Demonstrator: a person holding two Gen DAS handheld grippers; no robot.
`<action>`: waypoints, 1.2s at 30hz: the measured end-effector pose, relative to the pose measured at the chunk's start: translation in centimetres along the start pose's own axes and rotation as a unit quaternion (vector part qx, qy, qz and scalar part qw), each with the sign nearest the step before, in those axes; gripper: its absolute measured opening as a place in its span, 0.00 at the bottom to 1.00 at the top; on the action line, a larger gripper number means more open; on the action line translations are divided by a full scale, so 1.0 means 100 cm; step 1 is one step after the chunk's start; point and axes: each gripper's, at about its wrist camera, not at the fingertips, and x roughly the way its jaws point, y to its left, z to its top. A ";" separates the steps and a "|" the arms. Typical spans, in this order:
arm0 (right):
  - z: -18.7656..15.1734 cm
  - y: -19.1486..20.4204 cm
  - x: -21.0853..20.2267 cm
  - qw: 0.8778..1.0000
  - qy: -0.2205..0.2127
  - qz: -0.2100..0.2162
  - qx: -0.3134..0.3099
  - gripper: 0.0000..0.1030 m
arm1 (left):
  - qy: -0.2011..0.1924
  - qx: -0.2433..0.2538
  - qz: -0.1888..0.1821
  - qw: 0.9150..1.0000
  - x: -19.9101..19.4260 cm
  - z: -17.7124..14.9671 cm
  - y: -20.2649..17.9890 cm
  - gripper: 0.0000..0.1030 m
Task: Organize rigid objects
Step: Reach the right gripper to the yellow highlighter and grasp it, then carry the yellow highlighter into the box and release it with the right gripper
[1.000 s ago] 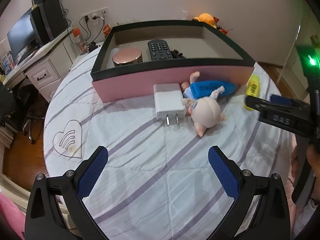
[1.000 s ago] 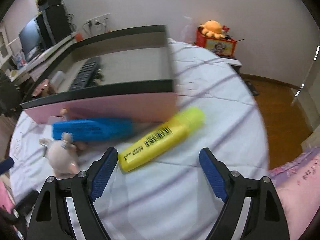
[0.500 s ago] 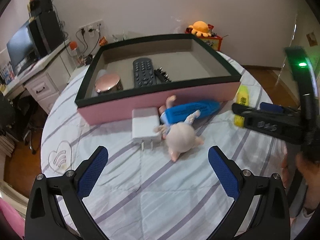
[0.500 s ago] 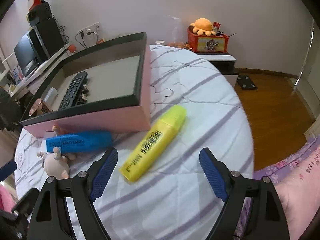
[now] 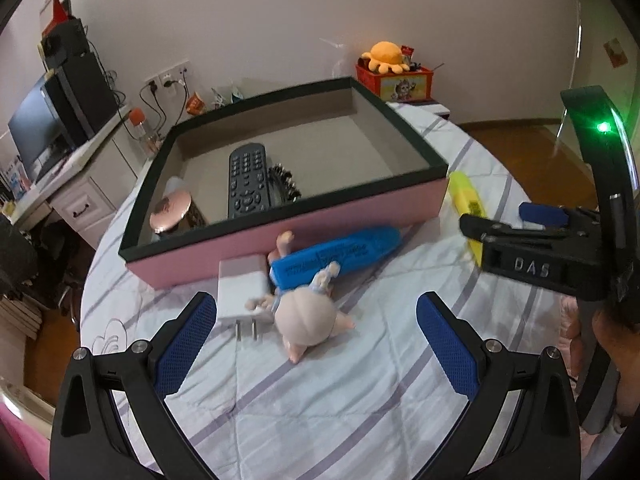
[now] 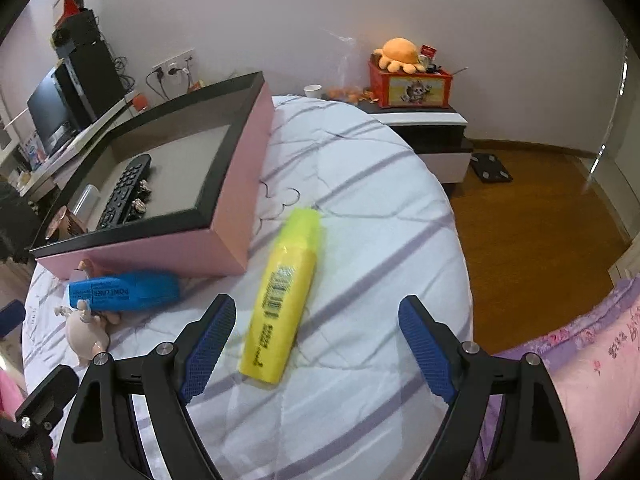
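Both grippers are standing wide and empty as I am holding them over the bed. Left gripper point(image 5: 316, 344): its blue pads are spreading apart above the striped bedsheet point(image 5: 360, 400), nothing between them. Reading its view from nine o'clock across to three: the white charger point(image 5: 242, 290) is lying at about eleven o'clock from the gripper's centre, prongs toward me, touching the pig figurine point(image 5: 308, 318), which is sitting near twelve o'clock. The blue highlighter point(image 5: 336, 258) is resting across the figurine and running toward one o'clock along the pink wall of the box point(image 5: 280, 236). Inside the box a remote control point(image 5: 248, 180) is lying beside a round metal lid point(image 5: 170, 208).

Right gripper point(image 6: 316, 344): its pads are likewise standing far apart, closing on nothing. The yellow highlighter point(image 6: 286, 292) is lying on the sheet just beyond the left pad, at about eleven o'clock, its cap pointing away toward twelve, near the box corner.

Handling, as I am judging it: the yellow highlighter is looking light, stiff and smooth-skinned, so it may be slipping or rolling if pinched near the tapered cap. I am favouring a hold across the flat barcoded barrel, mid-length, with the pads square to its long axis. The soft quilt beneath is likely giving way under a downward press.
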 end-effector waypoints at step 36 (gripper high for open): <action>0.086 0.073 -0.026 0.987 -0.027 0.126 -0.095 0.26 | -0.058 -0.084 0.002 0.995 -0.001 0.064 0.103 0.99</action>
